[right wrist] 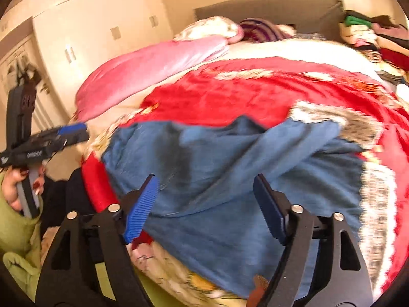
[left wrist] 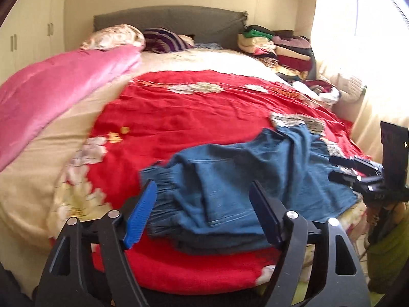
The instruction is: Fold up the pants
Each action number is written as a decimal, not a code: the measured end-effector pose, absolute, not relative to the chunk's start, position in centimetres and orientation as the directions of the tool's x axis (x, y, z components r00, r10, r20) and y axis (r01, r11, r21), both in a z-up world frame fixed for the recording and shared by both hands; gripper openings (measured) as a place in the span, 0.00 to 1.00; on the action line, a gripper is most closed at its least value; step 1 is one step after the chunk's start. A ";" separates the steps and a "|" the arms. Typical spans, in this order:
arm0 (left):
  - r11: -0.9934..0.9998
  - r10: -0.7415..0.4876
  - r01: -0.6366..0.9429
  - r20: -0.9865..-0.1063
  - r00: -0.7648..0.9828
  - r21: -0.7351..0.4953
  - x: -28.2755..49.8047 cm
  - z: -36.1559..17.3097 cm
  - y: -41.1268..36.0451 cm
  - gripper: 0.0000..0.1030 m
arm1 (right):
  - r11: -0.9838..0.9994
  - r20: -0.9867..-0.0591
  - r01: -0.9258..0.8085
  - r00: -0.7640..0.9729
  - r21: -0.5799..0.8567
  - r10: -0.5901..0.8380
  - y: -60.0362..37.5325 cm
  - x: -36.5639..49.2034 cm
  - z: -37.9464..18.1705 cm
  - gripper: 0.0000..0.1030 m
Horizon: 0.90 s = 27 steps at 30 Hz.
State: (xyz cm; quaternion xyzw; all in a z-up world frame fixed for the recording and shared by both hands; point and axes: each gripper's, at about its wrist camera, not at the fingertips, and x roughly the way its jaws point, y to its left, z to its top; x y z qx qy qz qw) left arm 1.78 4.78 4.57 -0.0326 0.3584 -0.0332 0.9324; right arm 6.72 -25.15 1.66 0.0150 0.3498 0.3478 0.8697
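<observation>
With both jaw sets spread and nothing pinched, the left hand-held gripper [left wrist: 202, 212] and right hand-held gripper [right wrist: 204, 207] hover just off the blue pants [left wrist: 245, 176], which lie bunched and partly doubled over on the red bedspread [left wrist: 179, 117] at the near edge of the bed. I read this as between folds, cloth let go. Next move: regrasp two matching edges, likely waistband and hem, then carry them over evenly; wrinkles need smoothing first.
</observation>
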 end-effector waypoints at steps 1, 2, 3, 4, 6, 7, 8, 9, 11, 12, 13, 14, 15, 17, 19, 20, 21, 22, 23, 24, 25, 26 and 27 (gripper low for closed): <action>0.995 -0.095 0.054 -0.670 0.736 -0.081 2.1 4.5 4.1 0.72 | 0.771 -0.592 -0.577 0.533 0.268 0.605 -26.0 6.9 1.9 0.73; 0.994 -0.106 0.072 -0.671 0.733 -0.078 2.3 4.5 3.4 0.73 | 0.781 -0.588 -0.564 0.547 0.268 0.596 -26.7 7.2 2.1 0.75; 0.993 -0.115 0.086 -0.671 0.732 -0.077 2.3 4.4 2.9 0.76 | 0.791 -0.583 -0.550 0.562 0.267 0.587 -27.4 7.3 2.3 0.76; 0.992 -0.122 0.097 -0.672 0.731 -0.075 2.5 4.5 2.5 0.77 | 0.799 -0.579 -0.540 0.573 0.266 0.580 -28.0 7.5 2.5 0.77; 0.990 -0.135 0.117 -0.676 0.725 -0.073 3.0 4.5 1.4 0.79 | 0.818 -0.578 -0.516 0.596 0.255 0.557 -29.0 8.0 2.9 0.78; 0.989 -0.146 0.131 -0.679 0.720 -0.073 3.4 4.5 0.9 0.80 | 0.824 -0.577 -0.507 0.605 0.251 0.549 -29.5 8.3 3.2 0.79; 0.987 -0.155 0.144 -0.682 0.715 -0.073 3.7 4.5 0.4 0.83 | 0.830 -0.575 -0.500 0.613 0.249 0.542 -29.8 8.6 3.5 0.80; 0.986 -0.159 0.155 -0.686 0.710 -0.068 4.1 4.4 -0.2 0.85 | 0.841 -0.571 -0.483 0.629 0.243 0.527 -30.5 9.1 3.9 0.82; 0.981 -0.176 0.183 -0.691 0.701 -0.065 4.7 4.3 -1.4 0.85 | 0.861 -0.573 -0.454 0.653 0.228 0.496 -31.3 10.3 4.6 0.83; 0.976 -0.192 0.207 -0.693 0.694 -0.064 5.0 4.1 -2.3 0.85 | 0.871 -0.581 -0.439 0.658 0.220 0.479 -31.6 10.9 4.8 0.83; 0.974 -0.200 0.219 -0.697 0.688 -0.063 5.3 3.9 -2.9 0.85 | 0.880 -0.590 -0.425 0.662 0.213 0.462 -32.0 11.5 5.0 0.83; 0.970 -0.210 0.233 -0.704 0.679 -0.065 5.6 3.6 -3.5 0.85 | 0.889 -0.596 -0.408 0.668 0.208 0.446 -32.6 12.3 5.2 0.83; 0.965 -0.226 0.252 -0.712 0.665 -0.071 6.0 3.2 -4.3 0.85 | 0.895 -0.602 -0.397 0.671 0.203 0.434 -33.0 12.8 5.3 0.83; 0.956 -0.244 0.284 -0.728 0.640 -0.071 6.4 2.3 -5.4 0.85 | 0.906 -0.612 -0.376 0.675 0.196 0.413 -33.7 13.9 5.5 0.84; 0.947 -0.255 0.313 -0.748 0.613 -0.067 6.8 1.2 -6.6 0.83 | 0.912 -0.624 -0.365 0.672 0.190 0.399 -33.9 15.1 5.7 0.84; 0.943 -0.260 0.328 -0.757 0.600 -0.064 7.0 0.5 -7.2 0.83 | 0.912 -0.632 -0.365 0.666 0.188 0.397 -33.8 15.7 5.6 0.84; 0.939 -0.265 0.336 -0.764 0.589 -0.067 7.2 0.0 -7.5 0.80 | 0.911 -0.640 -0.367 0.656 0.191 0.399 -33.5 16.4 5.6 0.84; 0.933 -0.279 0.351 -0.772 0.571 -0.078 7.4 -0.6 -8.0 0.77 | 0.909 -0.649 -0.371 0.646 0.192 0.401 -33.2 17.1 5.4 0.84; 0.927 -0.293 0.365 -0.779 0.555 -0.089 7.6 -1.1 -8.4 0.75 | 0.907 -0.656 -0.374 0.638 0.193 0.403 -32.9 17.7 5.3 0.84; 0.921 -0.308 0.376 -0.787 0.534 -0.105 7.8 -1.7 -8.9 0.75 | 0.909 -0.674 -0.372 0.625 0.186 0.394 -32.2 18.8 5.0 0.84; 0.915 -0.320 0.384 -0.794 0.516 -0.119 8.0 -2.2 -9.1 0.74 | 0.912 -0.686 -0.370 0.619 0.174 0.382 -31.6 19.5 4.7 0.84; 0.909 -0.330 0.395 -0.805 0.493 -0.131 8.4 -3.0 -9.6 0.74 | 0.913 -0.694 -0.372 0.614 0.167 0.377 -31.0 20.0 4.6 0.84; 0.911 -0.321 0.394 -0.808 0.494 -0.121 8.7 -3.4 -9.9 0.72 | 0.915 -0.709 -0.372 0.602 0.158 0.367 -30.2 20.9 4.3 0.84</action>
